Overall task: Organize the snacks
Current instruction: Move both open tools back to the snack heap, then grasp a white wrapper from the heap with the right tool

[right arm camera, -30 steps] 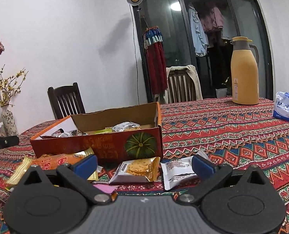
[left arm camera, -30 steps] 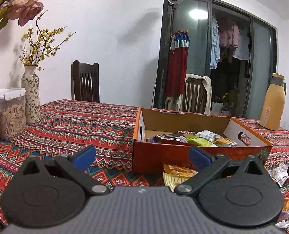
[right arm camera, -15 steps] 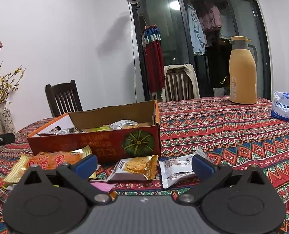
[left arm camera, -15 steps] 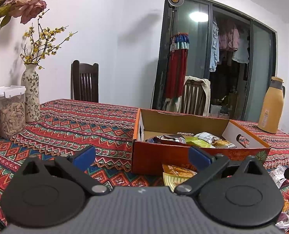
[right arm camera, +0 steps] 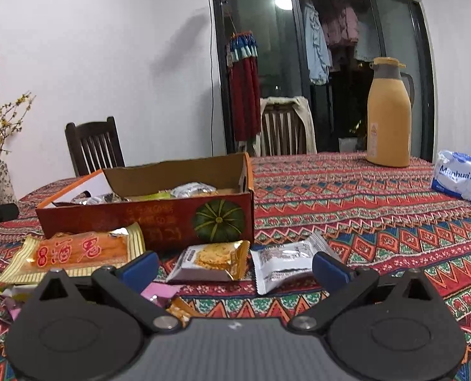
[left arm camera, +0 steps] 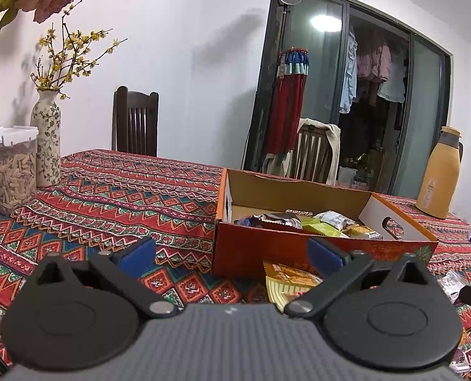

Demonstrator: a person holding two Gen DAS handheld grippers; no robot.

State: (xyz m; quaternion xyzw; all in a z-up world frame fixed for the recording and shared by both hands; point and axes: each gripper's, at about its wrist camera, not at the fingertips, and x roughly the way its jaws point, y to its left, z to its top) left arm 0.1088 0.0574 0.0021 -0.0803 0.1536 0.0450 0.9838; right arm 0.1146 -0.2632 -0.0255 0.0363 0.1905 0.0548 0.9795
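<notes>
Partway through, by the look of it: several wrapped snacks point(left arm camera: 318, 222) are already seen lying inside the open cardboard box point(right arm camera: 159, 219), at centre frame on the patterned table point(right arm camera: 346, 197). More is left outside. In the right wrist view, a long orange packet point(right arm camera: 76, 250) is propped against the box front at lower left, a cracker packet point(right arm camera: 213, 260) is laid at lower centre, and a silver-white sachet point(right arm camera: 286, 262) is spread just beside it to the right. A few smaller wrappers are glimpsed at the bottom left edge, too hidden to be named.

The right hand-held gripper point(right arm camera: 235, 265) is held wide apart and empty, low over the loose packets. The left hand-held gripper point(left arm camera: 232, 249) is likewise spread and carrying nothing, aimed at the box's near left corner. A fair share of tidying is judged to remain.
</notes>
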